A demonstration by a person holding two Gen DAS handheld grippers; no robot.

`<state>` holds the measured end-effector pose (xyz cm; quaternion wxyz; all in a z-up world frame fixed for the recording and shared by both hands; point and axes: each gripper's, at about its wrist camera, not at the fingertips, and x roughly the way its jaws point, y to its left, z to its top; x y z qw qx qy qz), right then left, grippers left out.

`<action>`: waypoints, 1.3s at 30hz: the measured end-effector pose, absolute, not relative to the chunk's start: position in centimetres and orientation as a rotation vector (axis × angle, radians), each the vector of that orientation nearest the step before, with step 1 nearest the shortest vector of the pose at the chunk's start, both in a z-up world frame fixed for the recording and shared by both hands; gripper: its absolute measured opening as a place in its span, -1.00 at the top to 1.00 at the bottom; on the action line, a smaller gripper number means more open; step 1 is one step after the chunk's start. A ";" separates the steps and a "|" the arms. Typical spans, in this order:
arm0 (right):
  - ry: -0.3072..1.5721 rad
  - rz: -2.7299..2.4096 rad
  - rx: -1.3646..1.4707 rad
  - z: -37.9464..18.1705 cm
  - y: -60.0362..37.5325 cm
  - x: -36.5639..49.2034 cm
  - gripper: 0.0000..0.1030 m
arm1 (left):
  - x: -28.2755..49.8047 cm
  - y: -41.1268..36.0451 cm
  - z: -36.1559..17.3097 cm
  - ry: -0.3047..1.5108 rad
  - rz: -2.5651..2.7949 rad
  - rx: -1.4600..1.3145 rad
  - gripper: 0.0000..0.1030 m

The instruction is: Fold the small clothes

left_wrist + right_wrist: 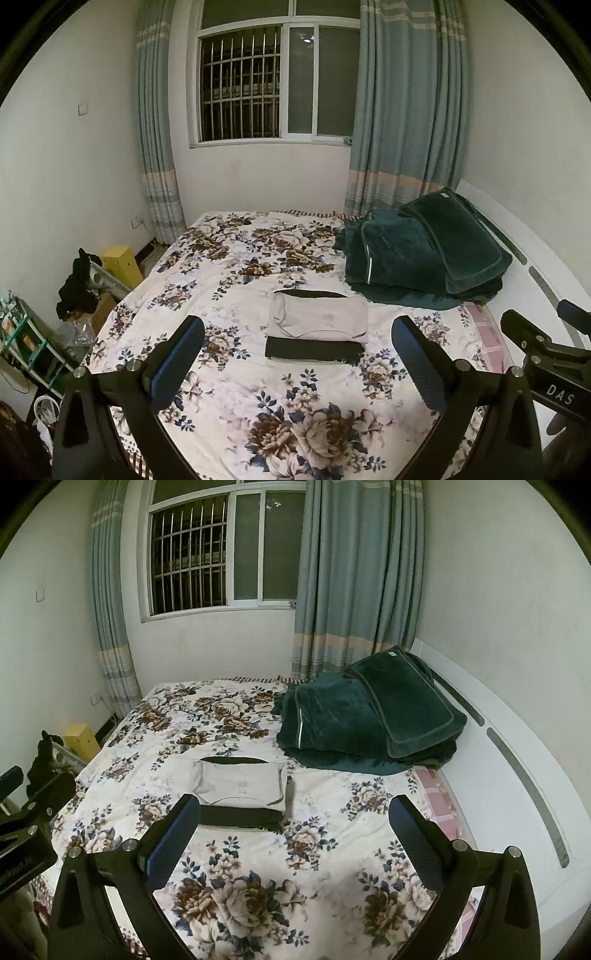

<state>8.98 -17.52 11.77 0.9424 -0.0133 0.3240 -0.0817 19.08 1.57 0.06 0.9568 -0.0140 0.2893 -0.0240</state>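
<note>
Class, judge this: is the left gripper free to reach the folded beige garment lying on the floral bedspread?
Probably yes. The left gripper is open and empty, the folded beige garment lies ahead between its fingers, and only bare floral bedspread shows before it.

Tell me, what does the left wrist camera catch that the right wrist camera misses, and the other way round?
Only the left wrist view shows the green shelf rack beside the bed, plus the right tool's black body at its right edge.

Only the right wrist view shows the long grey stripe along the white headboard in full, and the left tool's body at its left edge.

Both share the folded grey garment on a black garment, the green blanket, the floral bedspread, and open tools: left tool, right tool.
</note>
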 end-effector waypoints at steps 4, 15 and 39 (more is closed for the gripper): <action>0.661 -0.167 -0.025 11.8 -17.6 8.8 -1.00 | 18.7 1.3 0.3 0.581 -0.051 -0.028 -1.00; 0.662 -0.170 -0.020 11.7 -17.6 8.4 -1.00 | 18.4 1.1 0.6 0.584 -0.034 -0.025 -1.00; 0.663 -0.153 -0.011 11.9 -16.2 7.3 -1.00 | 17.4 1.8 0.6 0.588 0.003 -0.026 -1.00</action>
